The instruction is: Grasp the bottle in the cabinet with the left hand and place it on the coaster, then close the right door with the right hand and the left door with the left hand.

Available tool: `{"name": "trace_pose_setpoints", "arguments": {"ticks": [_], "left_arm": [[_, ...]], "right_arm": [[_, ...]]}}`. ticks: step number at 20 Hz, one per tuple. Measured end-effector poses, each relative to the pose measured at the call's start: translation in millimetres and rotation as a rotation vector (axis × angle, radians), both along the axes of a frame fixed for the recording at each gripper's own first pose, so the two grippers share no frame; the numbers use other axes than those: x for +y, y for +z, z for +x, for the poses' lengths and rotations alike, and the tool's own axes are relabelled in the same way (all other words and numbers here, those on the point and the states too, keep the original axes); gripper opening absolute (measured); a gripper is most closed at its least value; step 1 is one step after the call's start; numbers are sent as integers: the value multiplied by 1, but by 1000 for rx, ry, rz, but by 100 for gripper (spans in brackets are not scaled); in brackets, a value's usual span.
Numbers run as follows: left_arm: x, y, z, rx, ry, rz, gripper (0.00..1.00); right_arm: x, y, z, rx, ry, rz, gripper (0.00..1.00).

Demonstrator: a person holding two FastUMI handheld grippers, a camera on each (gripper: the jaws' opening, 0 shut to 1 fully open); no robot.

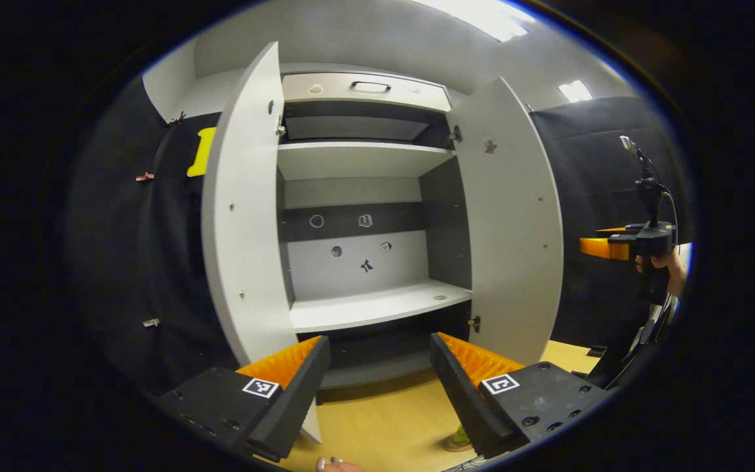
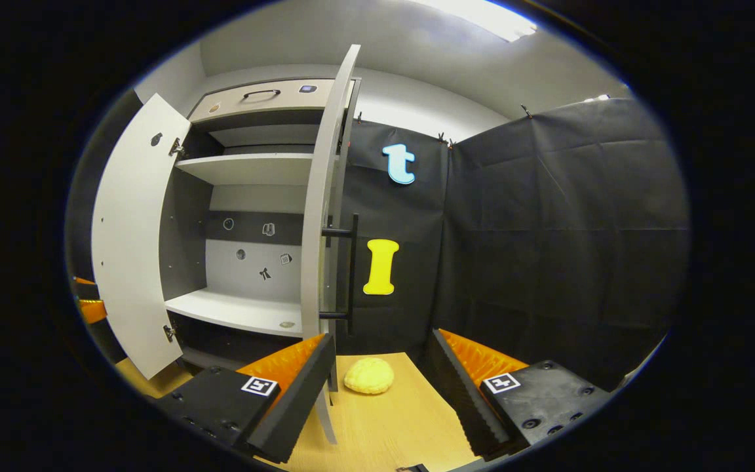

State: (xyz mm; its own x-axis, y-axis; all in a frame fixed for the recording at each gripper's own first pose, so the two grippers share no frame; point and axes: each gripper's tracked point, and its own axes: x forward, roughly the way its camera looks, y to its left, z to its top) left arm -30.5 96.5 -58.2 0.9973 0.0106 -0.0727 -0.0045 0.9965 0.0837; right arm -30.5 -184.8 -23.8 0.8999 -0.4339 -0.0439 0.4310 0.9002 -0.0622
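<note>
Cabinet (image 1: 364, 216) doors both stand open, left door (image 1: 246, 210) and right door (image 2: 322, 216). Left gripper (image 1: 381, 387) and right gripper (image 2: 381, 387) released, grasping nothing, above the desk (image 2: 384, 419).

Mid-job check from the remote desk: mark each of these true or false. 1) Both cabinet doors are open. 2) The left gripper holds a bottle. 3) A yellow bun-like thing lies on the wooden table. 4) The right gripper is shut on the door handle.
1) True: the pale grey left door and right door of the cabinet stand open.
2) False: the left gripper is open, nothing between its fingers.
3) True: the yellow bun-shaped object lies on the light wooden table.
4) False: the right gripper is open, apart from the black bar handle.
</note>
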Motion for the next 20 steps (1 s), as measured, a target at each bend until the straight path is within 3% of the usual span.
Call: {"name": "trace_pose_setpoints", "arguments": {"ticks": [3,8,12,13,20], "left_arm": [[41,11,-11,-3,104,-38,96],[95,13,-31,10,282,-17,96],[102,20,-36,-19,326,-71,93],[103,21,-37,-18,330,-73,96],[102,18,-32,0,358,-63,96]], "right_arm": [[-6,-4,15,9,33,3,98],[-11,-8,43,-6,125,48,98],[-1,-10,53,-10,224,108,95],[1,-11,54,-9,243,117,95],[41,-13,72,1,430,134,95]]}}
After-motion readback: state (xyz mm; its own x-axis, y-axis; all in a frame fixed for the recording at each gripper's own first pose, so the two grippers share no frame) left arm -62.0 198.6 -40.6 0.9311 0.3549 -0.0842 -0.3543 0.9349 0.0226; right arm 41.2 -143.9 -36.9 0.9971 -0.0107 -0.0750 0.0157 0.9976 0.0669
